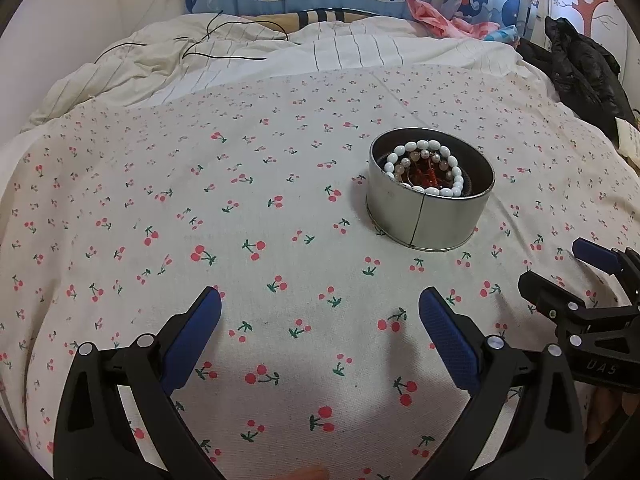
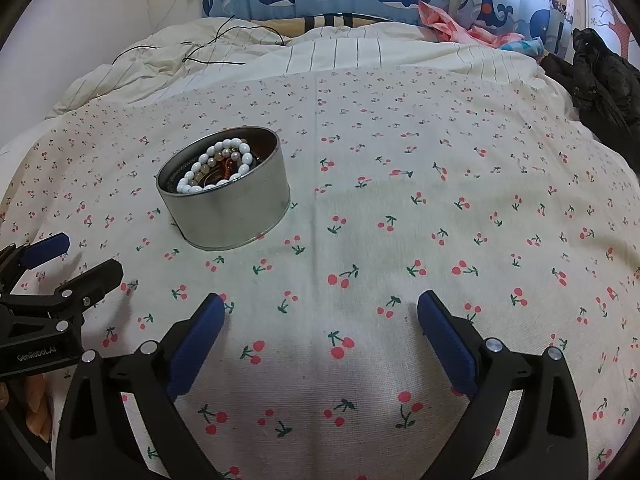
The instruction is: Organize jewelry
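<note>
A round metal tin (image 1: 430, 210) is being seen right of centre in the left wrist view and left of centre in the right wrist view (image 2: 226, 204), standing upright on the cherry-print bedsheet (image 1: 260, 208). Inside the tin, a white bead bracelet (image 1: 430, 168) is lying on top, with a pinkish bead bracelet (image 1: 418, 162) and some red beads (image 1: 430, 174) beneath it; deeper contents are too dark to be told. The left gripper (image 1: 320, 304) is being held wide, both blue pads apart with only bedsheet between them, nothing grasped. The right gripper (image 2: 321, 307) is likewise being held wide and empty over the sheet, well short of the tin. Each gripper is being caught at the lower edge of the other's view, the right gripper at lower right, the left gripper (image 2: 70, 256) at lower left. A striped duvet (image 1: 248, 52) with a black cable (image 1: 224, 54) across it is lying in the upper part of the frame, and a black jacket (image 1: 580, 64) is being seen at upper right.
</note>
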